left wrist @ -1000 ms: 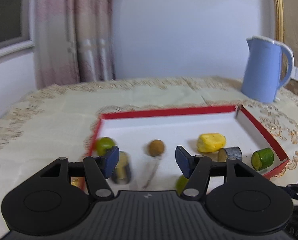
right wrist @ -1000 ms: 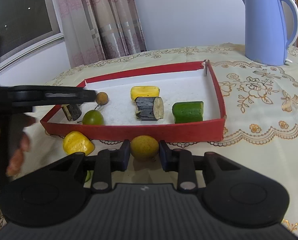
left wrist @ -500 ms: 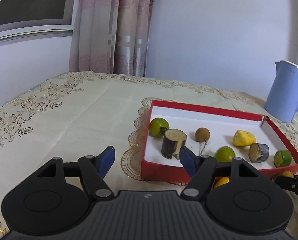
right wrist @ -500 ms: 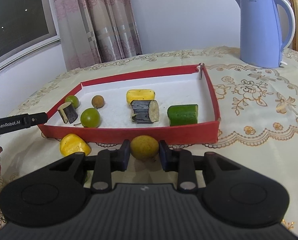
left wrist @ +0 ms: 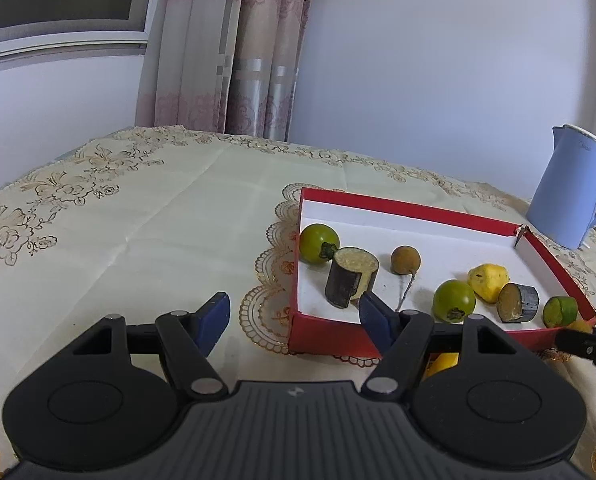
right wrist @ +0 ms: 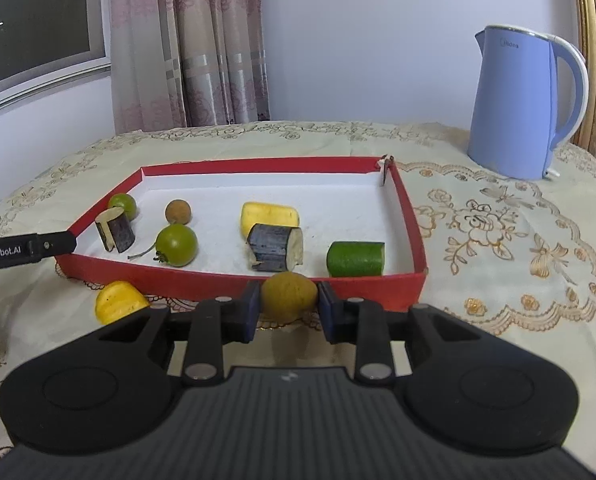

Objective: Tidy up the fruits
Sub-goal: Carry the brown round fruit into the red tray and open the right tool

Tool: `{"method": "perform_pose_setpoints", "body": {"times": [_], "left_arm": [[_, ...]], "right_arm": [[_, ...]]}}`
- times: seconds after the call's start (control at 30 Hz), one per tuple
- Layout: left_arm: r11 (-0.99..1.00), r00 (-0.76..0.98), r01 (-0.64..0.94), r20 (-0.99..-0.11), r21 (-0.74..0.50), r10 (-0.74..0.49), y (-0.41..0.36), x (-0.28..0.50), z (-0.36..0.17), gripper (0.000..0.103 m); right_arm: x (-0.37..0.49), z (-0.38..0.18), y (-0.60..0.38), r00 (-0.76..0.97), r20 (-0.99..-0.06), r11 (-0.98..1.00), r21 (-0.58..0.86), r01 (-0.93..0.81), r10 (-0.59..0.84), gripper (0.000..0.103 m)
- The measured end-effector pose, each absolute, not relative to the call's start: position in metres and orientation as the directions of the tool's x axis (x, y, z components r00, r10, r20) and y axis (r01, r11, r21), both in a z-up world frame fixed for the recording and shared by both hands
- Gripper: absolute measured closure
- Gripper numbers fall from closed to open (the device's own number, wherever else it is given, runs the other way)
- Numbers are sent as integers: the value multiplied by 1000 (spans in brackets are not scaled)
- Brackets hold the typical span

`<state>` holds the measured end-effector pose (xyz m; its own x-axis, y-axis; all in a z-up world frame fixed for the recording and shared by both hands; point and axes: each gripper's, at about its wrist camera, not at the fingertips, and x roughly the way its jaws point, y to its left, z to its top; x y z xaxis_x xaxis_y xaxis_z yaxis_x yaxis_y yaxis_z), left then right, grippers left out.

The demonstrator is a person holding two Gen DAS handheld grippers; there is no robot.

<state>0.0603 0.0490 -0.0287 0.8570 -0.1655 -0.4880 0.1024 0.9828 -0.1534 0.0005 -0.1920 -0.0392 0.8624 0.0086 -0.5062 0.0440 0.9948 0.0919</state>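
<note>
On the table, a cream tablecloth (right wrist: 497, 240) with gold flowers lies under a red tray (right wrist: 226, 278) that is white inside. Many pieces sit in the tray. At its left end there is a small green fruit (right wrist: 122, 204), and an eggplant chunk (right wrist: 115, 229) stands just in front of it. Near them is a little brown round fruit (right wrist: 178, 211) and a bigger green tomato (right wrist: 176, 245) with a thin stem beside it. In the middle lies a yellow block (right wrist: 269, 216), and a second eggplant piece (right wrist: 276, 247) lies on its side, touching the front of the block. A green cucumber piece (right wrist: 355, 259) rests toward the right wall.

The right gripper (right wrist: 289, 311) is just outside the near wall of the tray. Its two blue pads are pressed against a round yellow fruit (right wrist: 289, 295), one pad on each side, so it is pinching the fruit. A yellow chunk (right wrist: 118, 307) lies on the cloth to the left, close to the tray's near wall.

The left gripper (left wrist: 294, 320) is by the left corner of the tray. Its blue pads are spread wide apart with nothing between them.

A light blue kettle (right wrist: 525, 104) stands on the cloth beyond the tray, to the right. A pink curtain (right wrist: 186, 40) hangs behind the table.
</note>
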Motion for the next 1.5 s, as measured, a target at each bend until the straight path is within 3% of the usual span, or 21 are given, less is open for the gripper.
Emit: {"method": "perform_pose_setpoints", "body": {"times": [0.37, 0.8, 1.0, 1.13, 1.2, 1.23, 1.5], "left_arm": [[981, 855, 107, -489, -160, -173, 50, 60, -28, 32], [980, 852, 121, -490, -159, -185, 48, 61, -29, 32], [980, 852, 122, -490, -160, -186, 48, 61, -29, 32], [979, 852, 124, -489, -160, -188, 48, 61, -29, 32], [979, 852, 128, -488, -155, -189, 47, 61, -29, 32], [979, 853, 132, -487, -154, -191, 46, 61, -29, 32], [969, 829, 201, -501, -146, -248, 39, 55, -25, 29]], "right_arm": [[25, -17, -209, 890, -448, 991, 49, 122, -87, 74], [115, -46, -225, 793, -599, 988, 20, 150, -109, 73], [104, -43, -227, 818, -563, 983, 51, 177, -118, 47], [73, -32, -230, 851, -514, 978, 98, 183, -108, 45], [50, -30, -226, 867, -491, 981, 113, 158, -83, 31], [37, -31, -222, 874, -481, 984, 115, 139, -67, 29], [-30, -43, -215, 924, -377, 976, 168, 138, -66, 28]]}}
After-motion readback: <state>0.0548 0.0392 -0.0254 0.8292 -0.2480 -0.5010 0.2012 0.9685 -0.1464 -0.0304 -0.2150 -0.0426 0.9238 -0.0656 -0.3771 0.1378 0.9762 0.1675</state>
